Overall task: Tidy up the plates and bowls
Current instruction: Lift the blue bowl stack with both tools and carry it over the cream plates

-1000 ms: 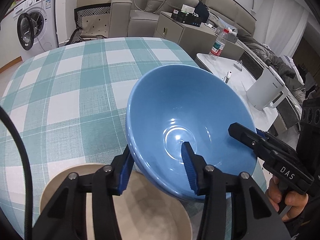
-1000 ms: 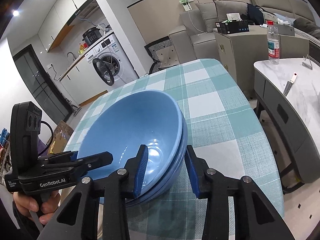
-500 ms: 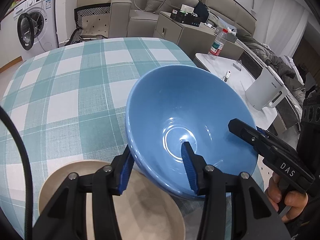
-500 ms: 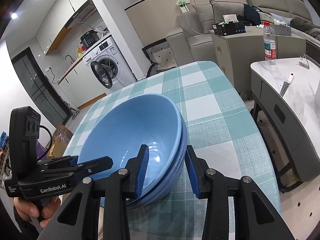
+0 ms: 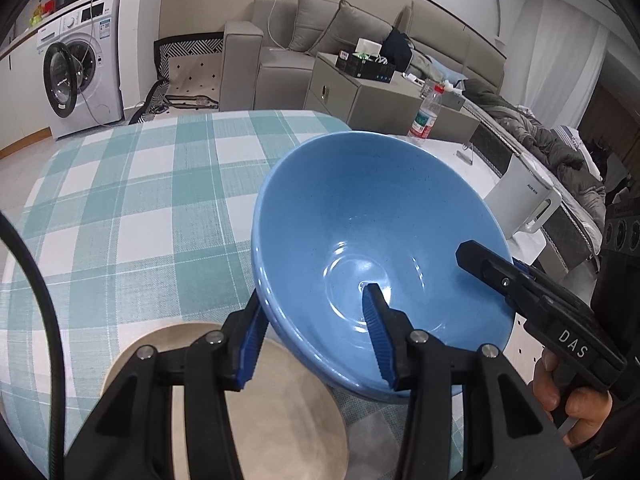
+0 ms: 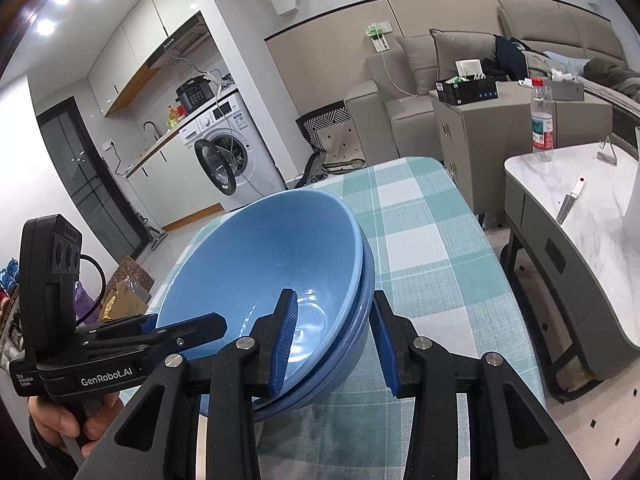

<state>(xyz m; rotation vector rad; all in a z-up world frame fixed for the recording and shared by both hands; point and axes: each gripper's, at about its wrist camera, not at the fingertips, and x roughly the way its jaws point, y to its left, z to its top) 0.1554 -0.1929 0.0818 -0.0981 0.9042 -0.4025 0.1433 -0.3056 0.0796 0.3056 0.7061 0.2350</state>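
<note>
Two nested blue bowls are held above the checked table, tilted. My left gripper is shut on their near rim, one finger inside and one outside. My right gripper is shut on the opposite rim of the same blue bowls. Each gripper shows in the other's view: the right one and the left one. A beige plate lies on the table below the bowls, under my left gripper.
The teal-and-white checked tablecloth covers the table. A marble side table with a water bottle and a white kettle stands to the right. A washing machine and sofa are beyond.
Both grippers have lifted the blue bowls a little higher above the plate and table. Both grips are unchanged.
</note>
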